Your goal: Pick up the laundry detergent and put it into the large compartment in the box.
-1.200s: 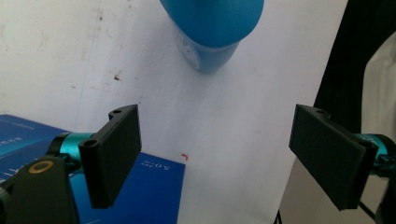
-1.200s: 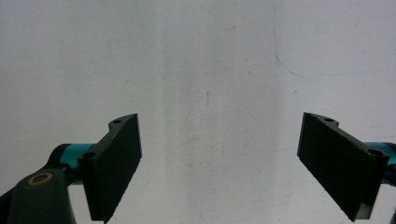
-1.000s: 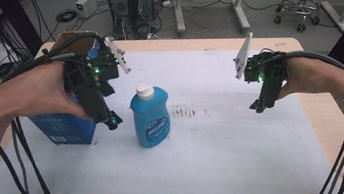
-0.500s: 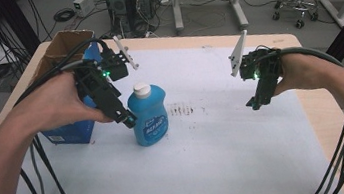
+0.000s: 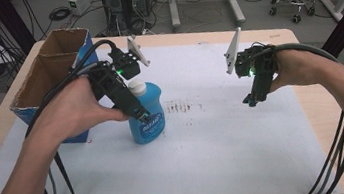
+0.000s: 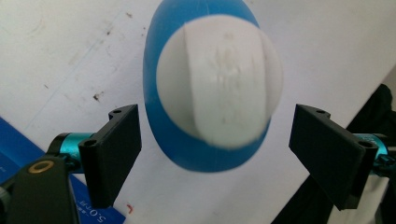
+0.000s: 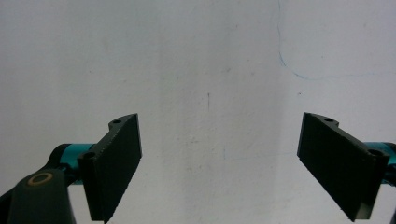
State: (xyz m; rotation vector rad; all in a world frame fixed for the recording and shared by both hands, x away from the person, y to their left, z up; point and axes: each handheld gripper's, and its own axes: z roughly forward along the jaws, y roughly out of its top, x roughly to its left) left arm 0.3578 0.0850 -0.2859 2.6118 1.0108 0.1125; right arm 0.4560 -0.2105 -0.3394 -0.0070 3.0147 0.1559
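Straddling the blue dish-soap bottle from above, the left gripper gapes for a grasp; the right gripper waits open near the table's right edge.

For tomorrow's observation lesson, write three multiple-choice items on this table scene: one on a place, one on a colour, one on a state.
1. Where is the cardboard box?
A. At the table's left edge
B. At the table's right edge
C. Under the table

2. What colour is the bottle's cap?
A. Red
B. White
C. Black

3. How is the left hand-held gripper around the blue bottle?
A. Shut on it
B. Open, jaws either side
C. Lying flat on the table

Answers: 1 A, it stands left of the bottle; 2 B, the left gripper view shows it white; 3 B, gaps show beside both jaws.
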